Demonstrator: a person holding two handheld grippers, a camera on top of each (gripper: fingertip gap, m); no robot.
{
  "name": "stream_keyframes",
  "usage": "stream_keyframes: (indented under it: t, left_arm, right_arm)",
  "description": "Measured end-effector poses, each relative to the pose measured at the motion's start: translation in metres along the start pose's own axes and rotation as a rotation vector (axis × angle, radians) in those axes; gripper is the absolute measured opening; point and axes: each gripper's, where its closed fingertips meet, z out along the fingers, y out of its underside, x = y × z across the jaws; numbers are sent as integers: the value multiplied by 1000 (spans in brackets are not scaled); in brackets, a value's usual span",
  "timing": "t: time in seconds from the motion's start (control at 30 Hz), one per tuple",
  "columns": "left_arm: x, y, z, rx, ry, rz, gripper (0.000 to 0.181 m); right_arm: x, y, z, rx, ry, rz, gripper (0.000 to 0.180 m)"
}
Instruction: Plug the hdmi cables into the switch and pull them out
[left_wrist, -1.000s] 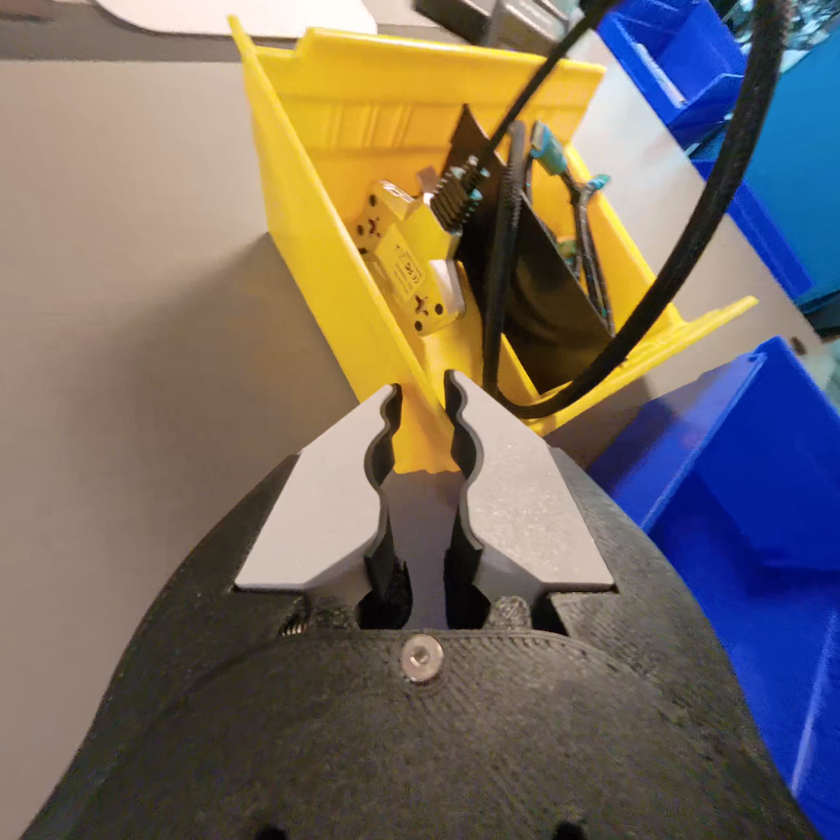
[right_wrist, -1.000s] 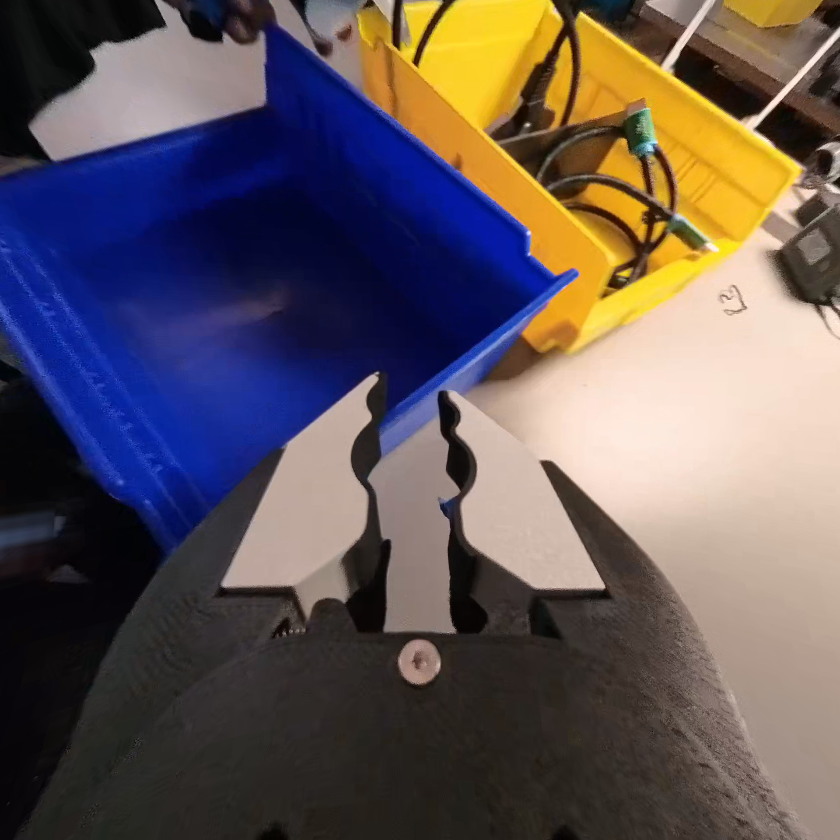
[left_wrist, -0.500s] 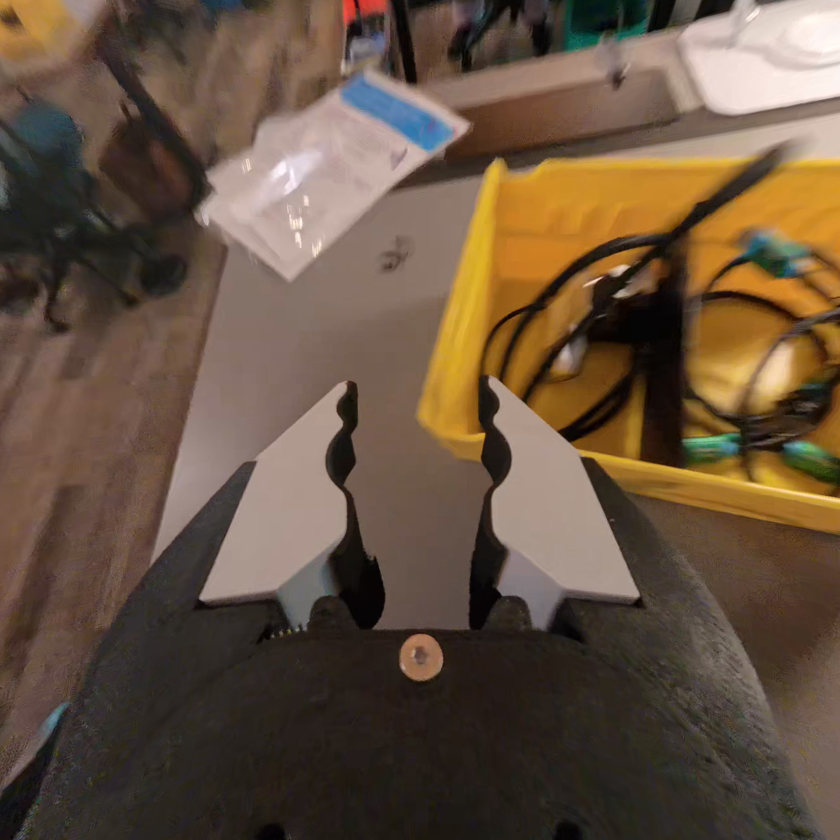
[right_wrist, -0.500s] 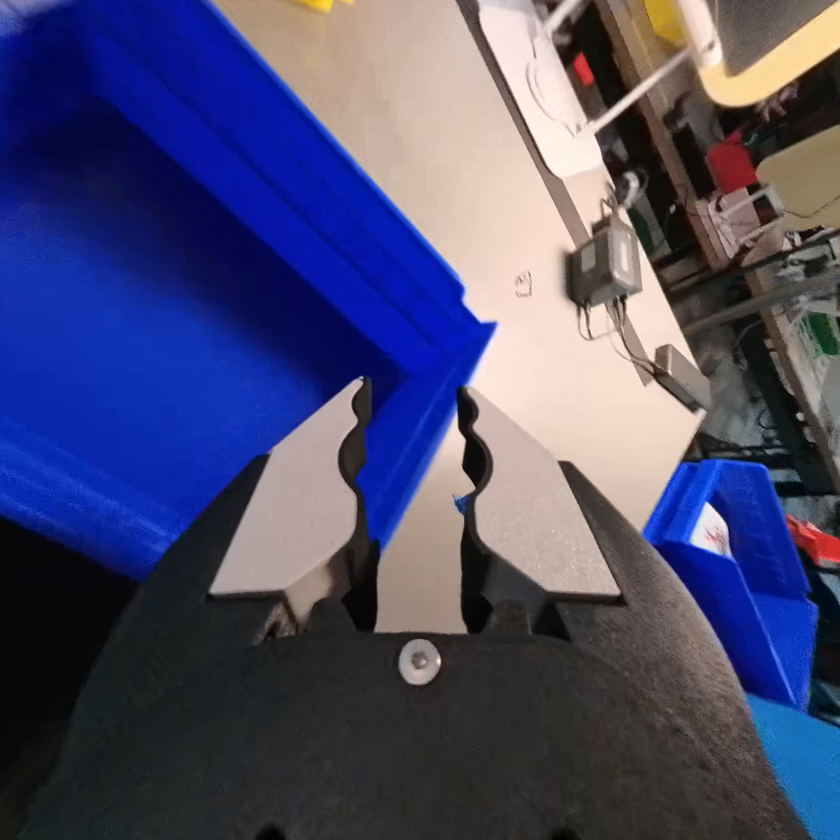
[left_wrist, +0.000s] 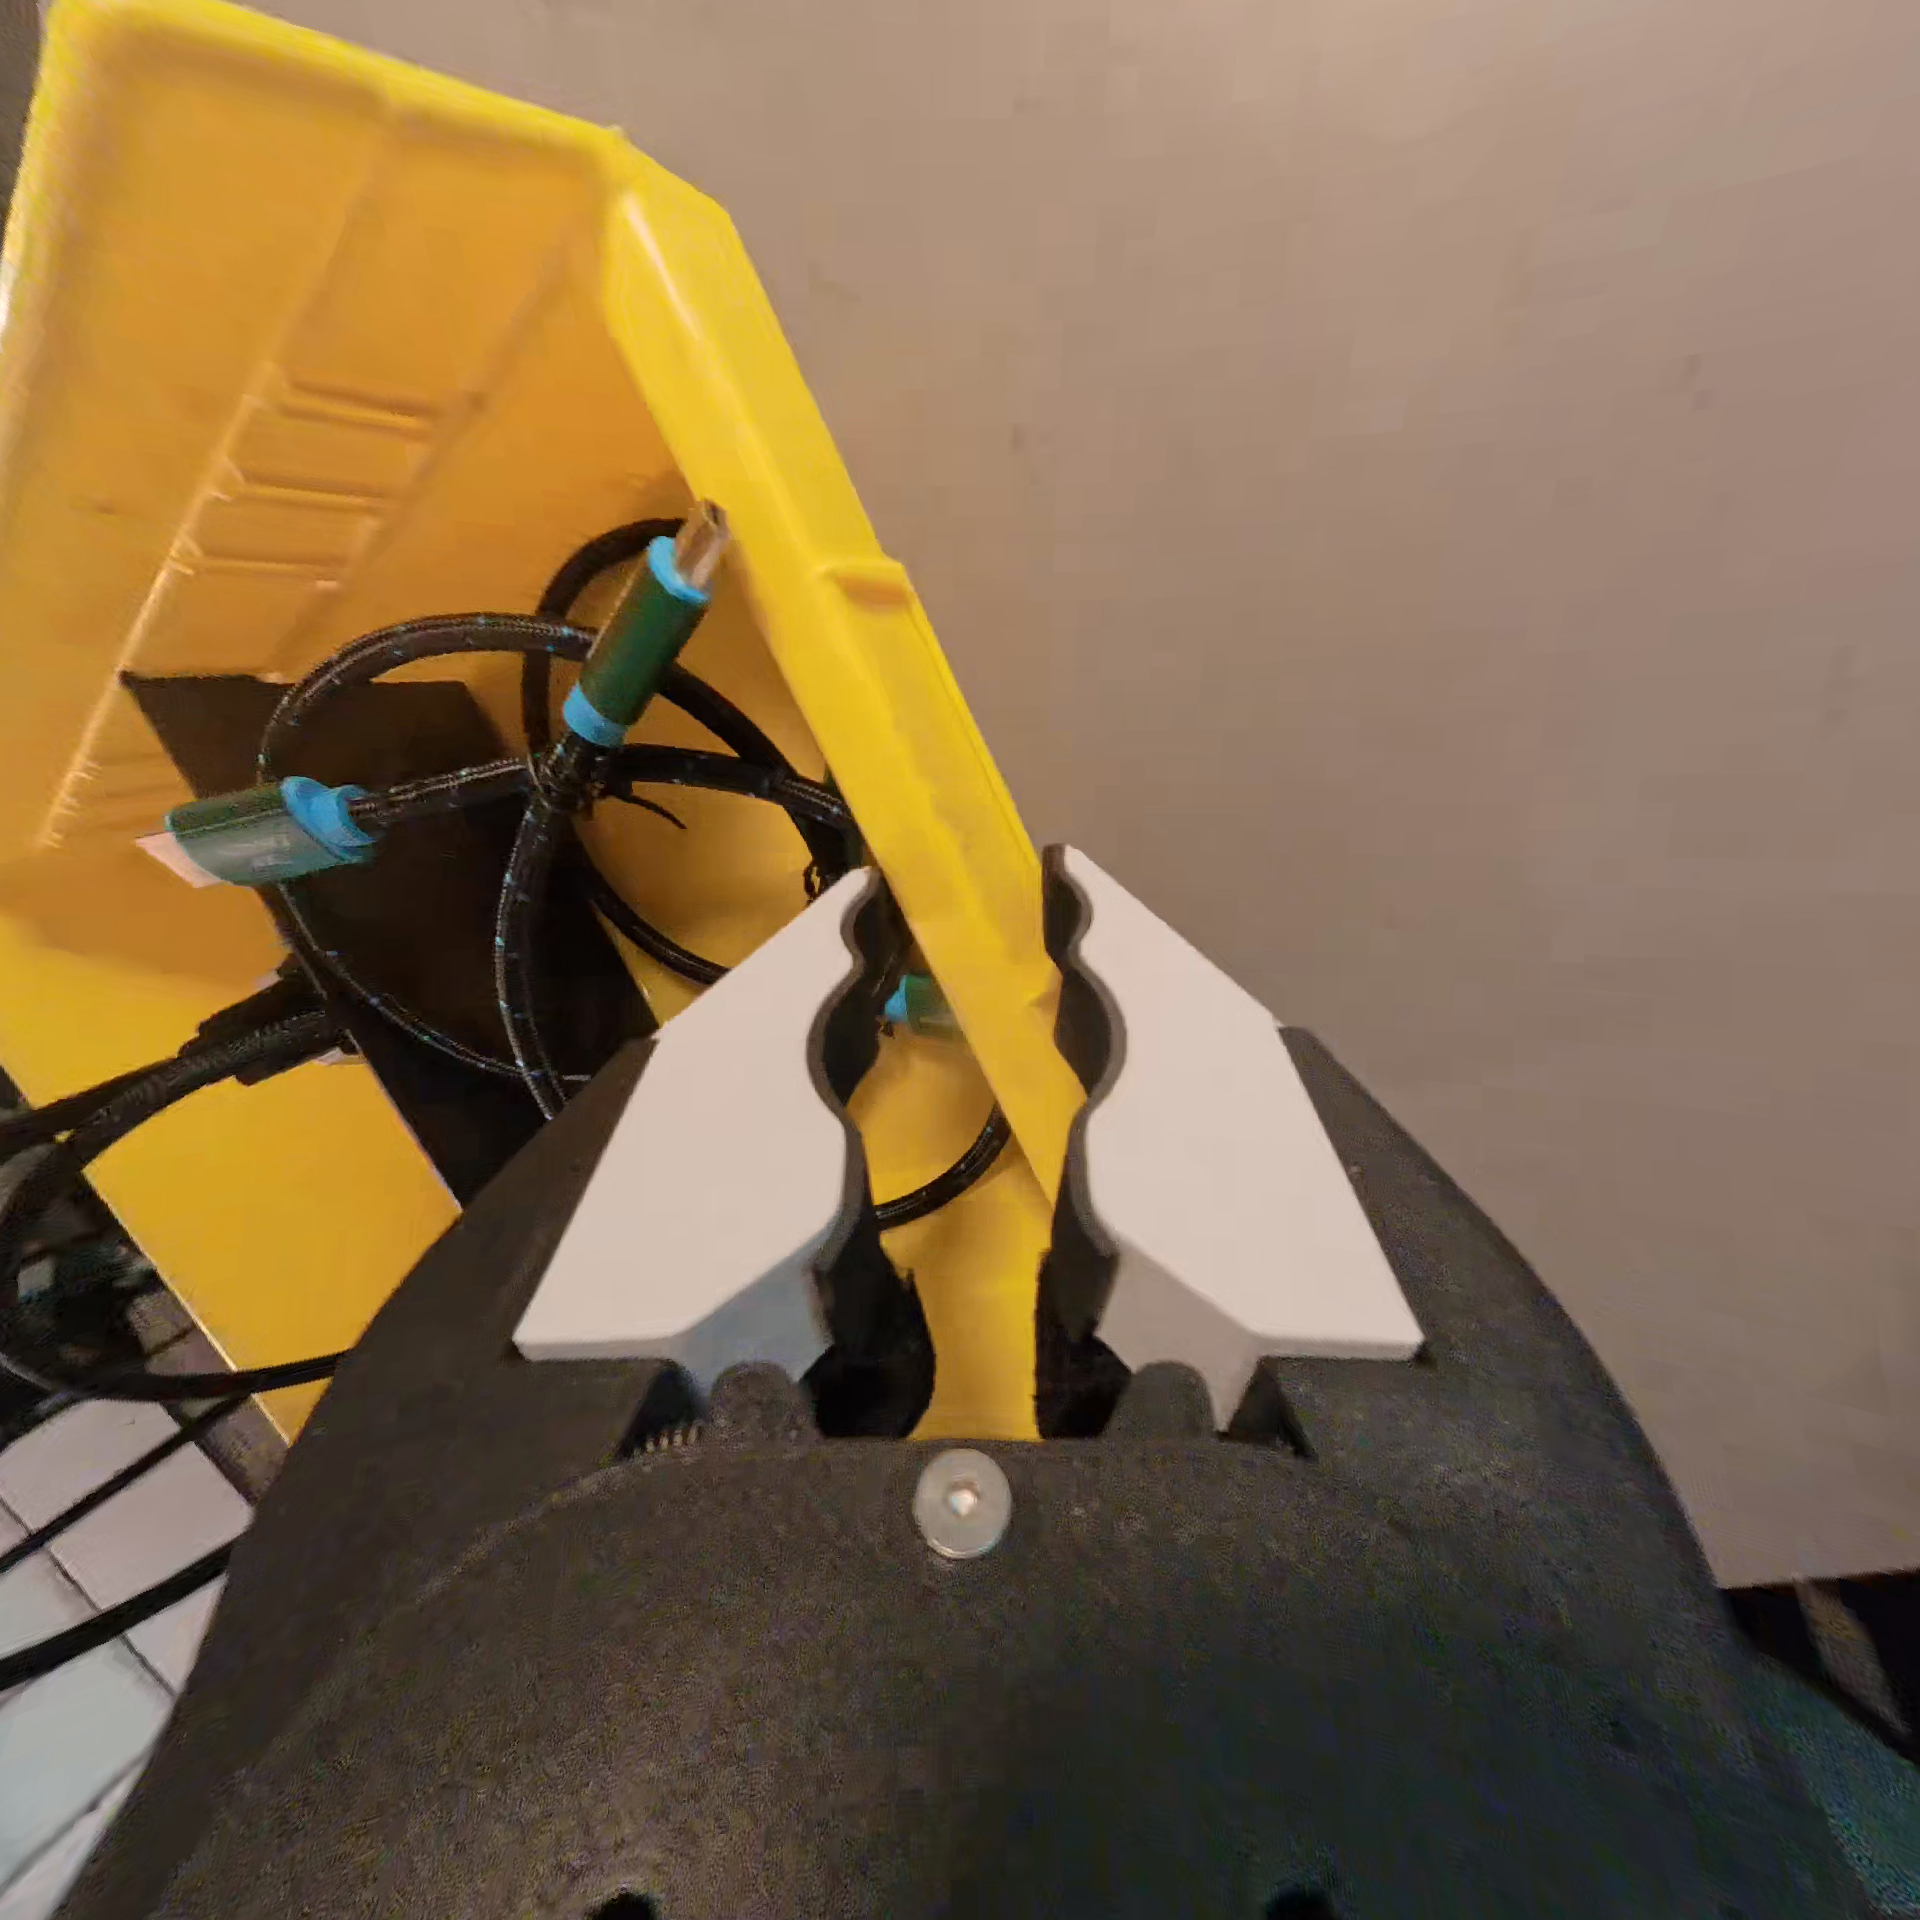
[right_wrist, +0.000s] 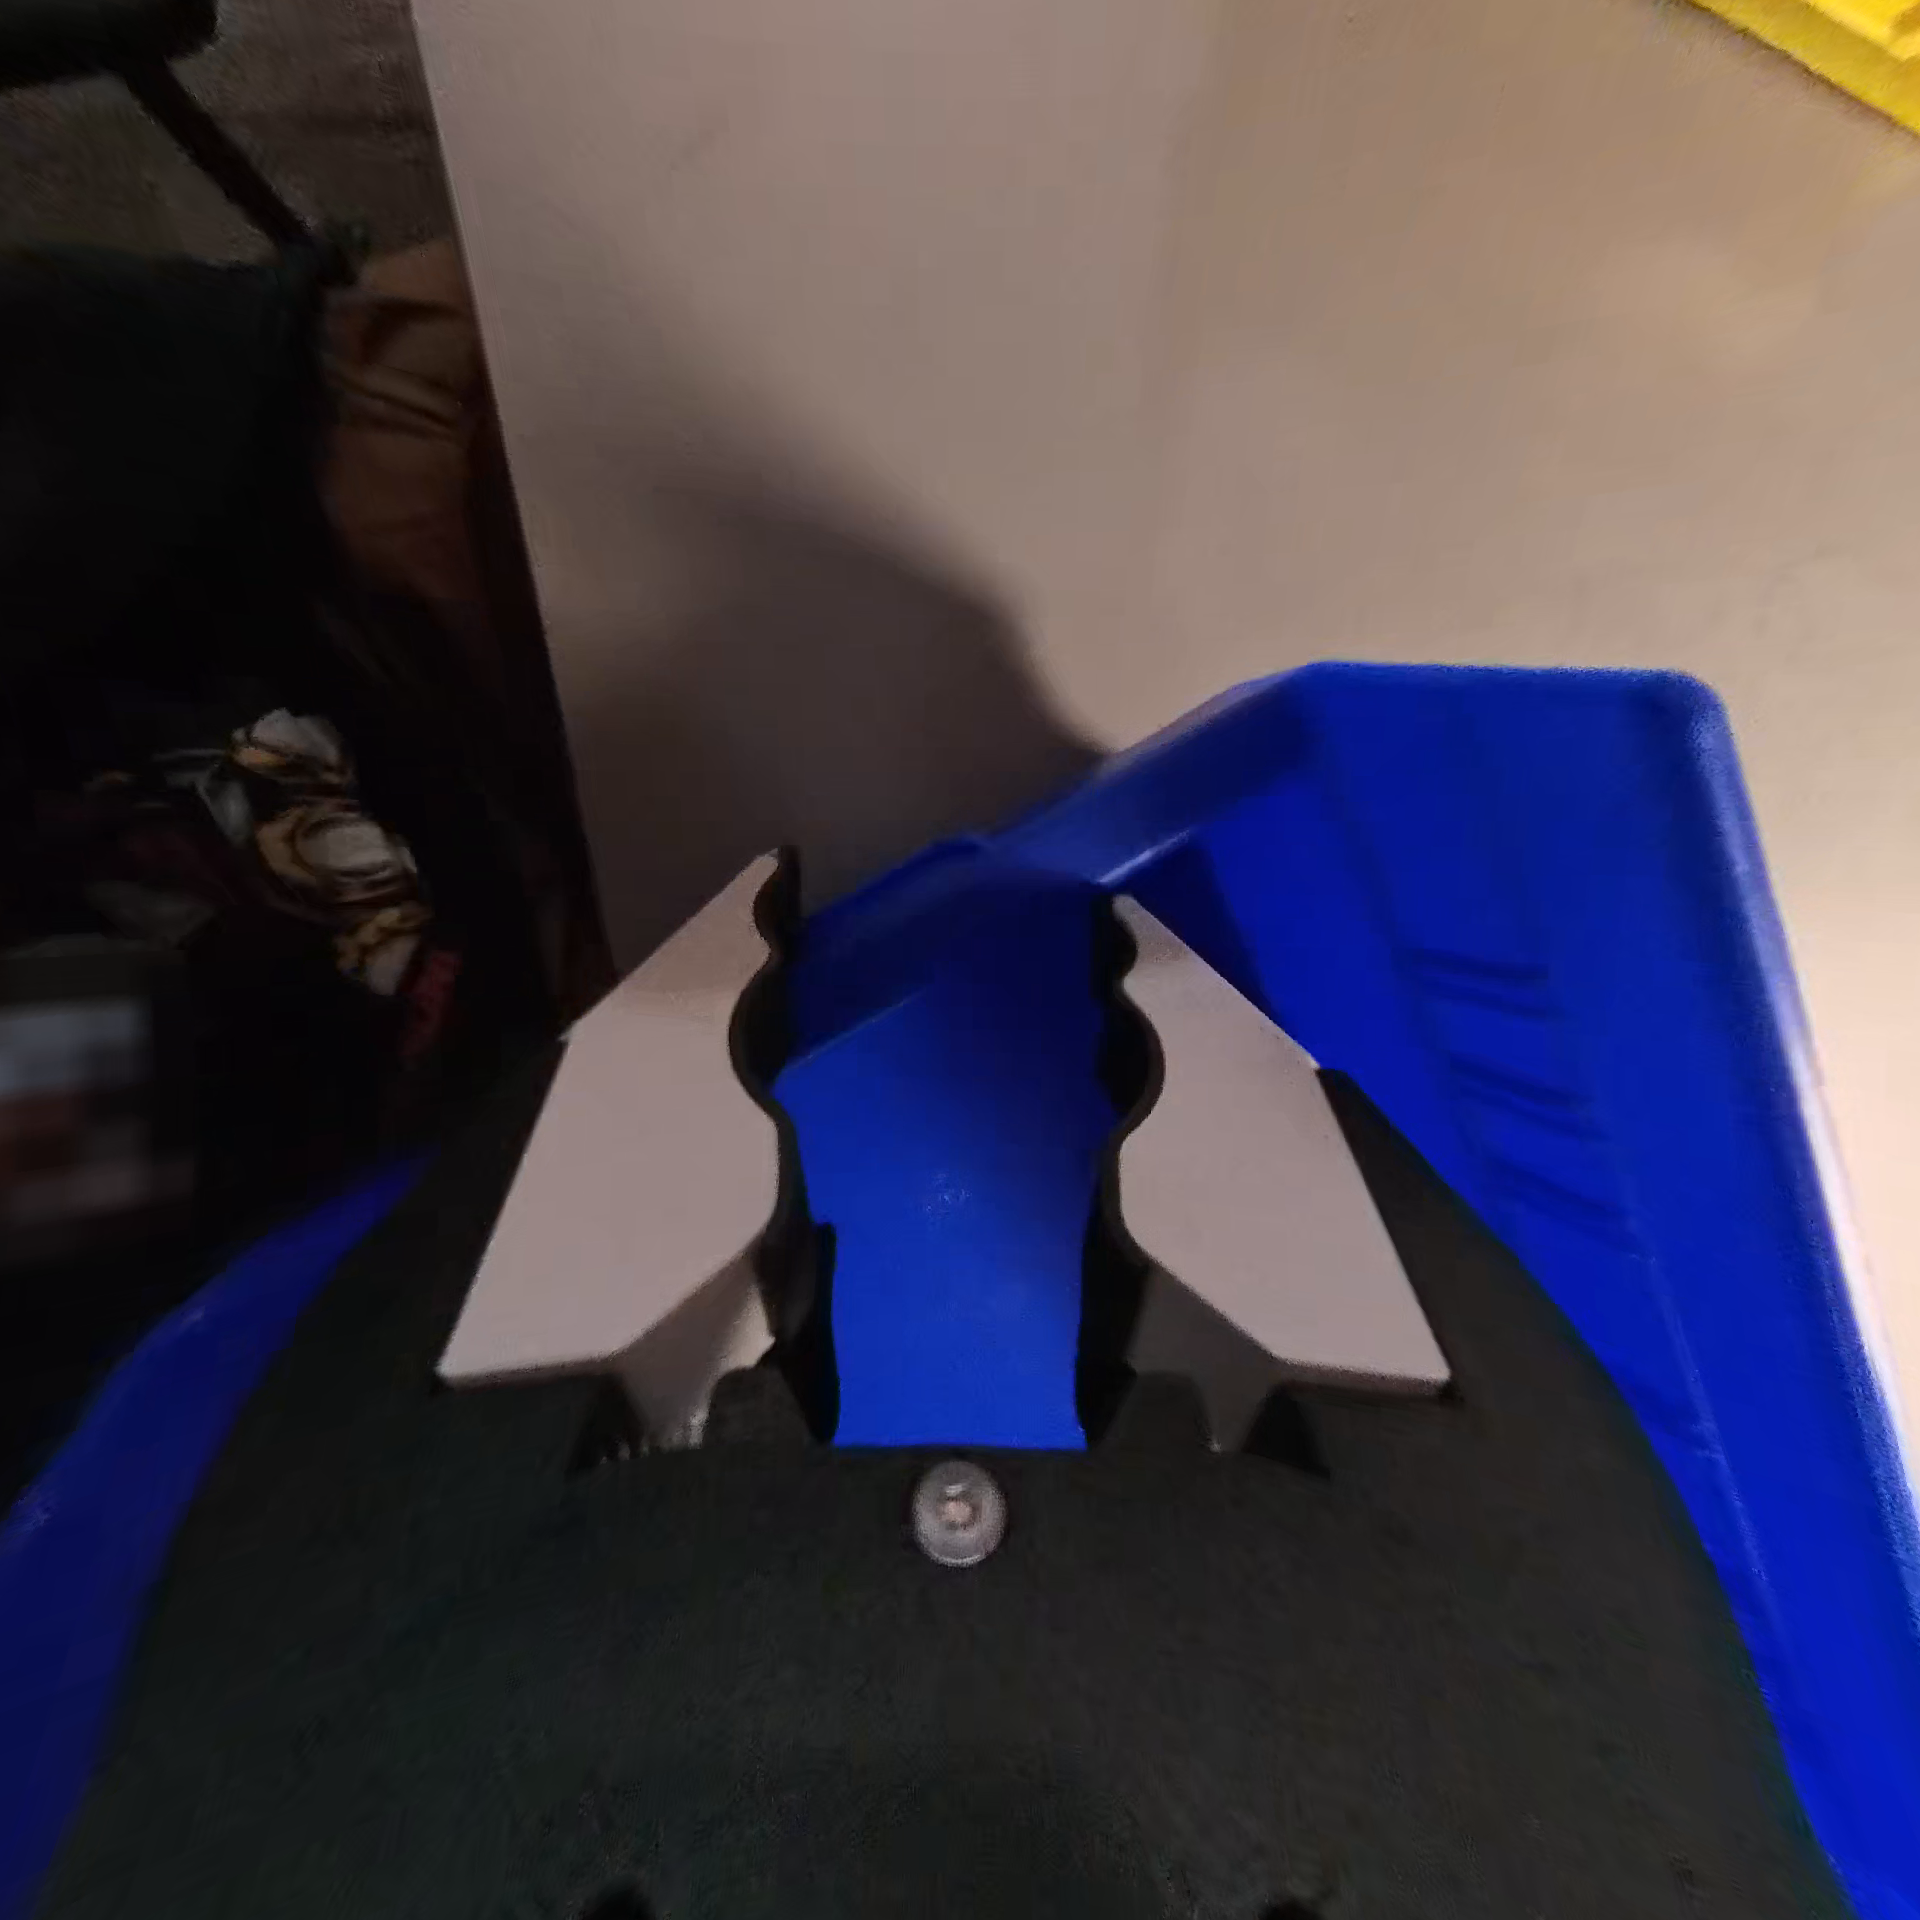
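In the left wrist view a yellow bin (left_wrist: 727, 436) holds coiled black braided HDMI cables (left_wrist: 520, 935). One green plug with a blue collar (left_wrist: 644, 634) points up, and a second (left_wrist: 260, 831) lies to the left. A black flat piece (left_wrist: 416, 914) lies under them; I cannot make out the switch. My left gripper (left_wrist: 961, 862) is open and astride the bin's right wall, with its right finger against the wall. My right gripper (right_wrist: 940, 883) is wide open with the wall of a blue bin (right_wrist: 1455, 935) between its jaws.
The beige table top (left_wrist: 1455, 520) stretches right of the yellow bin. Cables (left_wrist: 104, 1101) trail off the bin's left side over a tiled floor (left_wrist: 83, 1558). In the right wrist view the table edge (right_wrist: 499, 520) borders a dark cluttered floor. A yellow bin corner (right_wrist: 1818, 62) shows at the top right.
Both views swung sharply. My left gripper narrowed and moved onto the yellow bin's wall. My right gripper opened wider and the blue bin's wall now sits deep between its jaws.
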Motion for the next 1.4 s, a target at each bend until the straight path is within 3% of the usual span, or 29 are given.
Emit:
stream_keyframes:
  t: [0.1, 0.23, 0.3, 0.37, 0.47, 0.57, 0.67, 0.73, 0.87, 1.13, 1.23, 1.4]
  left_arm:
    - [10, 45, -11, -6, 31, 62, 30]
    - [5, 145, -26, -111, 21, 45, 27]
    - [-2, 172, -39, -38, -12, -116, 49]
    - [1, 173, -60, 151, -26, -283, 64]
    - [7, 139, -86, 520, -23, -498, 69]
    - [-7, 115, -73, 670, -93, -694, 69]
    - [-21, 111, -39, 619, -229, -762, 61]
    - [-31, 115, -35, 622, -363, -743, 21]
    - [-39, 130, -37, 648, -407, -792, 6]
    - [-61, 160, -30, 666, -410, -849, 5]
    - [-69, 168, -27, 662, -390, -866, 5]
    - [-87, 181, -20, 652, -374, -888, 6]
  right_arm:
    - [-12, 37, -17, -30, -36, -108, 57]
    - [-16, 120, -53, -193, 36, -155, 45]
    - [-6, 154, -75, -237, 176, -59, 49]
    - [5, 163, -96, -139, 328, 156, 65]
    - [18, 140, -121, 245, 527, 483, 83]
    - [36, 127, -132, 541, 732, 711, 82]
    - [51, 150, -111, 416, 922, 769, 72]
    - [59, 159, -100, 355, 970, 742, 53]
    - [79, 173, -104, 332, 1011, 747, 37]
    - [114, 217, -118, 271, 1116, 719, 24]
    - [123, 232, -126, 249, 1171, 725, 9]
    - [132, 241, -128, 250, 1175, 731, 6]
